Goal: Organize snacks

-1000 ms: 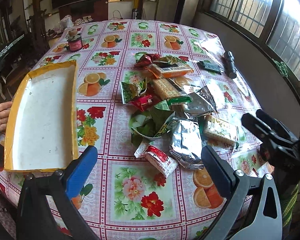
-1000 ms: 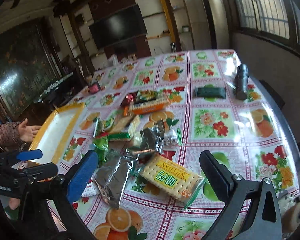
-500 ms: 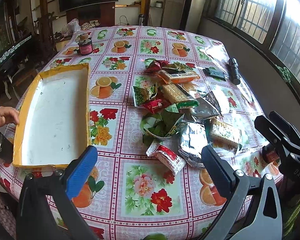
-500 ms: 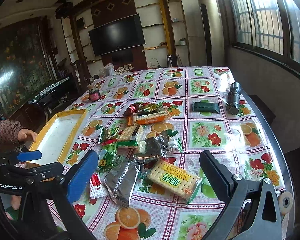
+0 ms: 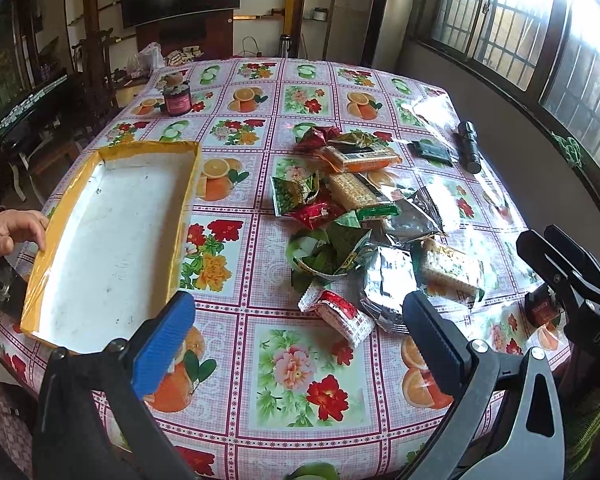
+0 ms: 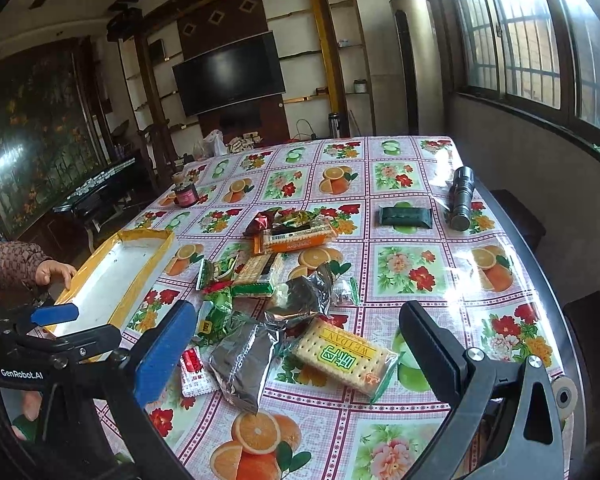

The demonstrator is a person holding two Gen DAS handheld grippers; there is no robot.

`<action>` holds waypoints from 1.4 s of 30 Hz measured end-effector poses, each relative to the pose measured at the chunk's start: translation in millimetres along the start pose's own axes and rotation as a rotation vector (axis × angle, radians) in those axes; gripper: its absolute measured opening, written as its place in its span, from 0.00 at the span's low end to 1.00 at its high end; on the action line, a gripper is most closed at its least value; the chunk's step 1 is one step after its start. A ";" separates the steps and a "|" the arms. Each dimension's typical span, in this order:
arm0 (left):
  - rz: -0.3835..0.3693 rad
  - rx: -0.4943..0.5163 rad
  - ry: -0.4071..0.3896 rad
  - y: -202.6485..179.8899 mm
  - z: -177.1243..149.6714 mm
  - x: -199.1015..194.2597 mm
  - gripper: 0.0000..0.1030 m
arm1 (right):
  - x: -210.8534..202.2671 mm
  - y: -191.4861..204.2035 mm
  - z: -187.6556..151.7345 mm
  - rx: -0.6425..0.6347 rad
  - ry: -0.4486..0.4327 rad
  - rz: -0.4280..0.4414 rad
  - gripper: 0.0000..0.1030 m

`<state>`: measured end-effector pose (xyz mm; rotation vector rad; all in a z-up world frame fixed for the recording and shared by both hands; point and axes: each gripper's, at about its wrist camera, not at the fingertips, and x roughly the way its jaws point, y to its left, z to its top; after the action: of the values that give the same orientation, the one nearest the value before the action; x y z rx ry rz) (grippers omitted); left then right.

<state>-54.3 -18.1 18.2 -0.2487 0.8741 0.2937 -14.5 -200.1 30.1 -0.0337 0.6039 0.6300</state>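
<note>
A shallow tray point(image 5: 186, 204) with a yellow rim and a white floor lies empty on the left of the flowered table. The snack pile sits in the middle: an orange cracker pack point(image 5: 364, 158), green packets point(image 5: 328, 248), a silver packet point(image 5: 388, 280), a clear cracker packet point(image 5: 452, 268) and a red-and-white packet point(image 5: 340, 314). My left gripper point(image 5: 296, 312) hangs open above the near table edge, holding nothing. My right gripper point(image 6: 298, 316) is open too, above the cracker packet point(image 6: 344, 356) and the silver packet point(image 6: 244, 356), not touching them.
A person's hand point(image 5: 14, 232) grips the tray's far left rim. A small red jar point(image 5: 177, 98) stands at the back left. A black flashlight point(image 5: 470, 146) and a dark green pouch point(image 5: 432, 150) lie at the back right, near the window-side edge.
Both grippers have risen and pulled back from the table, so more of it shows. The person's hand has closed on the tray's rim. The snacks have not moved.
</note>
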 end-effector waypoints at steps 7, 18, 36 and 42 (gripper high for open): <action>0.022 0.011 -0.021 -2.4 -0.9 -5.4 1.00 | -3.1 0.8 -3.4 -0.004 0.005 0.003 0.99; 0.068 0.027 -0.052 -4.8 -1.8 -7.5 1.00 | -0.3 3.2 -4.4 -0.005 0.013 0.015 0.99; 0.088 0.044 -0.057 -10.9 -3.1 -6.4 1.00 | 0.7 4.7 -5.0 -0.007 0.014 0.017 0.99; 0.060 0.058 -0.007 -8.0 -11.5 7.9 1.00 | 7.0 4.2 -10.8 -0.027 0.038 0.031 0.99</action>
<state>-55.0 -28.2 5.6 -0.1678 0.8829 0.3240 -18.0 -195.2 18.0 -0.0614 0.6340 0.6687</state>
